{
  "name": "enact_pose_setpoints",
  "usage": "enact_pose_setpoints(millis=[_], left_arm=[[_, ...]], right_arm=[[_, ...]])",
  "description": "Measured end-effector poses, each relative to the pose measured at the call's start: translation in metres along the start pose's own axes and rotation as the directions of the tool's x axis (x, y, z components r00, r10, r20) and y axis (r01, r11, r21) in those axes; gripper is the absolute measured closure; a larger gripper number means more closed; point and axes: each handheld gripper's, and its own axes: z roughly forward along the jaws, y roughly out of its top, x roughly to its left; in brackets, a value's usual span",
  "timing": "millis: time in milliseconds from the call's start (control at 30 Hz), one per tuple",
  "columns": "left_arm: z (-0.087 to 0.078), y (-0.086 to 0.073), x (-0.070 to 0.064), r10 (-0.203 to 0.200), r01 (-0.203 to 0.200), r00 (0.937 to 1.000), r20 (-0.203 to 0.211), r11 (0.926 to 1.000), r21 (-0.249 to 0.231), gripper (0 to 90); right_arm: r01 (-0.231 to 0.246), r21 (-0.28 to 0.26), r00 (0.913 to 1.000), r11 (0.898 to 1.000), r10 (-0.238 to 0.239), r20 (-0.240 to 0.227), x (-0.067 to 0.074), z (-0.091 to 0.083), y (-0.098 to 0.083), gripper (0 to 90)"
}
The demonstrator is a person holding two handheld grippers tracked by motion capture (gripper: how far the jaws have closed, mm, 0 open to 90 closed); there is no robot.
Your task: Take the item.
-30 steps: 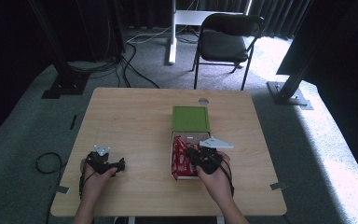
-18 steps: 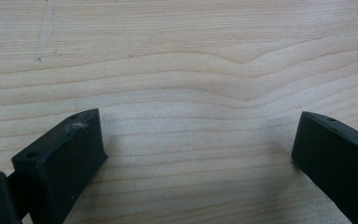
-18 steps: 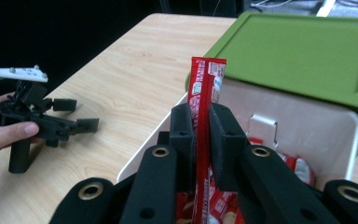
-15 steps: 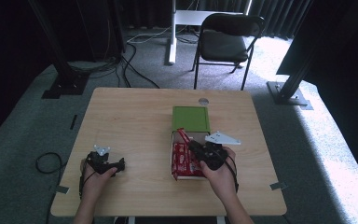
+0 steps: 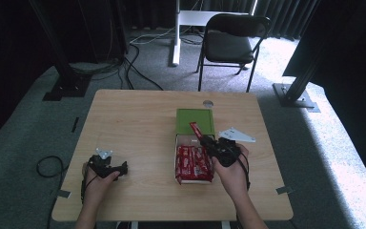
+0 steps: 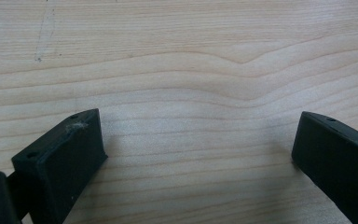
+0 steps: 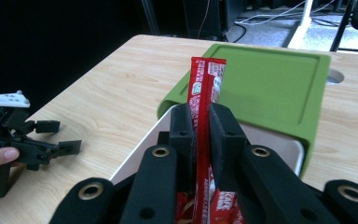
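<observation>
With the right gripper [image 7: 204, 122] clamped on 1 red packet [image 7: 204, 98], lift straight clear of the box [image 5: 177, 160], left gripper [image 6: 193, 140] wide open and empty.

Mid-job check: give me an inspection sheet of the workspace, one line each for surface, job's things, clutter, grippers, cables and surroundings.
Surface: wooden table, round grommet hole near the far edge.
Job's things: white box holding red packets; green lid beyond it, touching; one red packet held upright above the box.
Clutter: nothing seen.
Grippers: right gripper shut on the red packet; left gripper open over bare wood, nothing between the jaws.
Cables: cables on the carpet beyond the table; a loop at its left.
Surroundings: black chair, dark stands, grey carpet.
</observation>
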Motion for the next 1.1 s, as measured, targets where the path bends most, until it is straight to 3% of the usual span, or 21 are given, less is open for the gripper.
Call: enact_pose_setpoints(millis=[567,600,767,1100], left_arm=[[0.0,0.0,0.0,0.002,-0.002,1.0,0.0,1.0,0.0,3.2],[0.0,0.0,0.0,0.002,-0.002,1.0,0.0,1.0,0.0,3.2],[0.0,0.0,0.0,0.001,-0.001,1.0,0.0,1.0,0.001,3.2],[0.0,0.0,0.0,0.001,-0.001,1.0,0.0,1.0,0.0,3.1]], right_arm=[[-0.022,-0.051,0.9965,0.998,0.026,0.079,-0.03,-0.017,0.004,80.5],[-0.022,-0.058,0.9946,0.998,0.028,0.1,-0.037,-0.02,0.002,80.6],[-0.026,-0.073,0.9908,0.997,0.035,0.131,-0.048,-0.023,-0.001,80.6],[-0.042,-0.075,0.973,0.996,0.058,0.224,-0.076,-0.028,-0.015,80.5]])
